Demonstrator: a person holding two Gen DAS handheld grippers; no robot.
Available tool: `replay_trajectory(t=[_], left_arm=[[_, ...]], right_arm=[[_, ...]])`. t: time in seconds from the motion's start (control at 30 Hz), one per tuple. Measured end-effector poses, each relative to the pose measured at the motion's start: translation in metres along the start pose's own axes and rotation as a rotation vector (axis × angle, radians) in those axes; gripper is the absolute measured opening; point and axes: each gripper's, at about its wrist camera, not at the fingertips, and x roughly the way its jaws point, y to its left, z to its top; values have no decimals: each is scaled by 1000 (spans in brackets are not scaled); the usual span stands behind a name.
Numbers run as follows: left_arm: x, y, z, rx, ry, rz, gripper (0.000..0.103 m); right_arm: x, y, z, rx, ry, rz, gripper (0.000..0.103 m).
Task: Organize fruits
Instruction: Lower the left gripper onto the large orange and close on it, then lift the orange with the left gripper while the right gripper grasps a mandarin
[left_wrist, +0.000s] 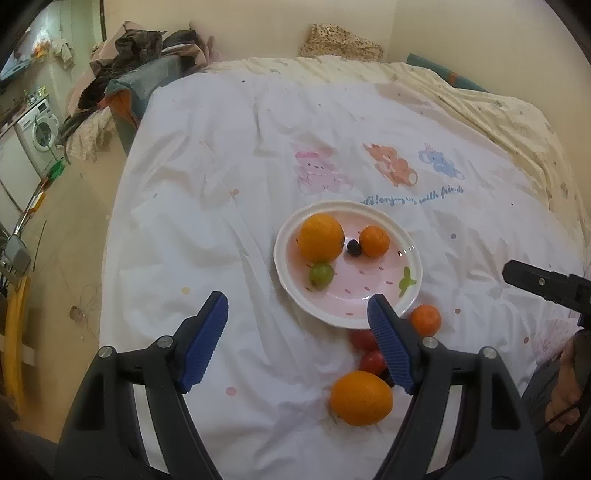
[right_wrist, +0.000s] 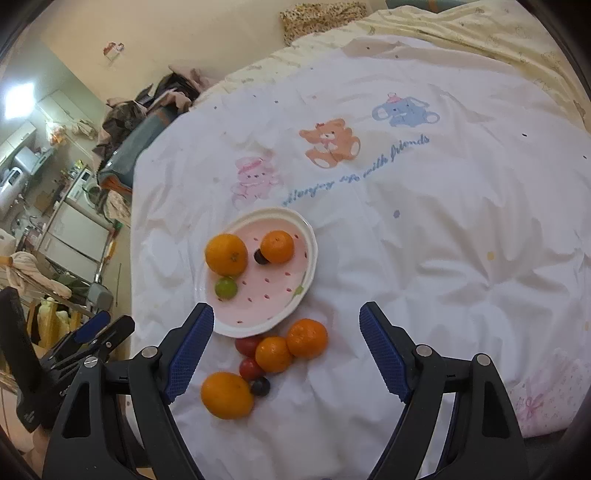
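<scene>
A pink plate (left_wrist: 354, 299) (right_wrist: 273, 302) lies on the white bedsheet. It holds a large orange (left_wrist: 320, 237) (right_wrist: 226, 254), a small orange (left_wrist: 374, 241) (right_wrist: 277, 246), a green fruit (left_wrist: 321, 274) (right_wrist: 226, 287) and a dark grape (left_wrist: 353, 246) (right_wrist: 260, 256). In front of the plate lie a large orange (left_wrist: 361, 398) (right_wrist: 226, 395), two small oranges (right_wrist: 307, 338) (right_wrist: 273, 354), two red tomatoes (right_wrist: 247, 345) (right_wrist: 251, 368) and a dark grape (right_wrist: 260, 386). My left gripper (left_wrist: 297, 341) is open and empty above the sheet. My right gripper (right_wrist: 286, 352) is open and empty over the loose fruit.
The bed's left edge drops to the floor, with a clothes pile (left_wrist: 140, 48) and a washing machine (left_wrist: 37, 133) beyond. A yellow quilt (left_wrist: 498, 107) covers the far right of the bed. The right gripper shows at the left wrist view's right edge (left_wrist: 543, 284).
</scene>
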Motion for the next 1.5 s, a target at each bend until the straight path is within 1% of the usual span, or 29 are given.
replay_trajectory(t=[0.23,0.33,0.43,0.57,0.63,0.7,0.77,0.83,0.87,1.0,1.13,1.23,1.3,1.33,1.4,1.5], left_arm=[[12,4,-4,-28,33,-5,75],[20,7,-7,-36,70,-18,75],[29,9,-11,-49,110,-15,75],[44,8,-18,-57,188,-28,75],[53,3,-25,-44,243,-63,75],[62,-10,-35,-8,324,-127,75],[70,-27,-46,47,399,-190,75],[73,-44,-56,119,446,-228,75],[74,-52,-60,168,454,-221,75],[85,-65,-69,251,458,-157,75],[103,-71,-75,275,493,-127,75],[105,-74,-74,278,473,-126,75],[103,-79,-74,295,460,-140,68],[103,-82,-75,315,460,-130,61],[101,-86,-78,333,455,-129,61],[99,-85,-77,318,450,-141,58]], right_arm=[[15,-2,0,16,31,-18,84],[21,-3,-1,22,46,-33,84],[25,-7,-2,38,67,-52,84],[30,-14,0,79,83,-39,84],[33,-15,0,85,88,-47,84],[36,-16,1,91,98,-53,84],[38,-18,1,99,104,-52,84],[39,-19,1,104,110,-53,84],[39,-19,1,108,112,-52,84],[39,-21,2,117,114,-48,84],[40,-22,2,111,119,-55,84],[38,-26,1,119,118,-61,84],[36,-29,0,130,116,-63,84],[36,-30,0,134,116,-63,84],[36,-32,0,143,116,-64,84],[36,-33,0,146,117,-68,84]])
